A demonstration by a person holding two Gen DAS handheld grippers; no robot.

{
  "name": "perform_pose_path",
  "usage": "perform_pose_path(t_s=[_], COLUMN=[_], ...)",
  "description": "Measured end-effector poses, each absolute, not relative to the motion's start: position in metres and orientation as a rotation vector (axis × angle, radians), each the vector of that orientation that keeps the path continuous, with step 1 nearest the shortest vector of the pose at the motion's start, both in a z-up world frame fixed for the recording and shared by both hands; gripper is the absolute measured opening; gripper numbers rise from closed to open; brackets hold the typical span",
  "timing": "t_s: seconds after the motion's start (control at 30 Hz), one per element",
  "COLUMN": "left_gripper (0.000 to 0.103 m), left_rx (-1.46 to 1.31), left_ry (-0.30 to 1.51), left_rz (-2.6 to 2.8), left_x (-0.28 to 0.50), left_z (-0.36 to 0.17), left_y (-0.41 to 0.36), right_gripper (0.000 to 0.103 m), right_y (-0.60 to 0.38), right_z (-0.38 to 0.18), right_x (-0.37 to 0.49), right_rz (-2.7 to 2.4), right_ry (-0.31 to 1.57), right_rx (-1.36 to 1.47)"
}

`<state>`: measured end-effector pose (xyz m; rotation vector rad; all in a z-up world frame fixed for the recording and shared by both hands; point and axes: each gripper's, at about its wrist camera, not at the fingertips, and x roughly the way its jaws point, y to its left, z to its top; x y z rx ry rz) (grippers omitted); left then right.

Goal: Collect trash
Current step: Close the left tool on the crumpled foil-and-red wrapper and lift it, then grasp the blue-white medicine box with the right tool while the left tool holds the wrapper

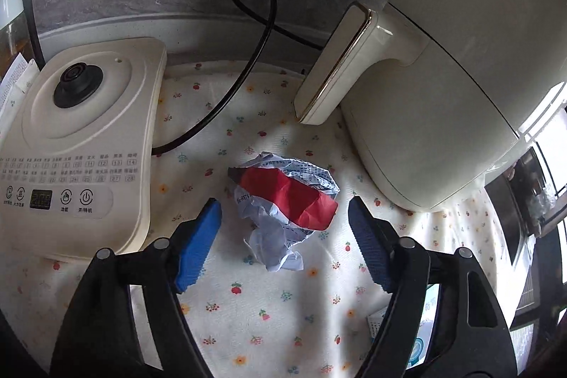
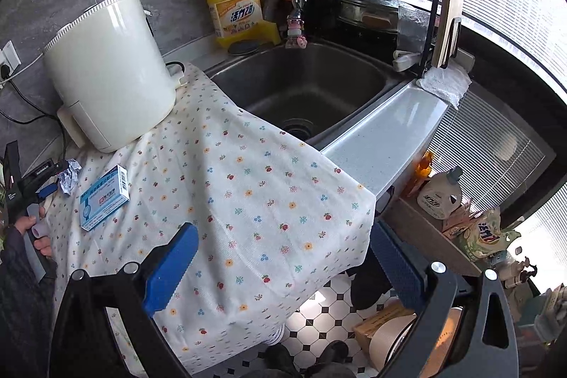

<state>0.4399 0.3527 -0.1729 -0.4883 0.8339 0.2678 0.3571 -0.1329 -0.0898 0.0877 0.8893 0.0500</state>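
A crumpled paper wad (image 1: pixel 283 208), white with print and a red patch, lies on the floral cloth (image 1: pixel 265 314). My left gripper (image 1: pixel 283 203) straddles it. Its blue pads (image 1: pixel 198 243) stand on either side with a gap to the paper, so it is open. The right wrist view shows the same wad (image 2: pixel 69 178) at the far left, with the left gripper (image 2: pixel 56 179) around it and a hand on its handle. A blue and white medicine box (image 2: pixel 104 197) lies just beside the wad. My right gripper (image 2: pixel 283 229) hovers open over the cloth's front edge, holding nothing.
A cream round appliance (image 1: pixel 443 77) stands close to the right of the wad, and a cream heater base with a control panel (image 1: pixel 78 147) to the left. A black cable (image 1: pixel 248 59) loops behind. A steel sink (image 2: pixel 319 87) and yellow detergent bottle (image 2: pixel 237 9) lie beyond.
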Motion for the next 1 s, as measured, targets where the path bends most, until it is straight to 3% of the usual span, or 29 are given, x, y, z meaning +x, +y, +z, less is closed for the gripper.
perform_pose_path(t_s=[0.03,0.1,0.6,1.0], left_gripper=[0.041,0.036,0.035,0.035], left_rx=[-0.504,-0.514,-0.567,-0.655], left_ry=[0.847,0.825,0.790,0.747], left_rz=[0.270,0.273,0.405,0.657], left_x=[0.440,0.432,0.328,0.230], left_z=[-0.176,-0.173,-0.155,-0.145], left_y=[0.354,0.351,0.354,0.380], right_gripper=[0.095,0.095,0.095,0.095], right_y=[-0.132,-0.126,0.006,0.118], right_z=[-0.090,-0.092,-0.114,-0.149], right_x=[0.359,0.365,0.440,0.452], right_rz=[0.053,0.072,0.497,0.777], right_ry=[0.893,0.896,0.953,1.045], right_rx=[0.087,0.080,-0.066,-0.226])
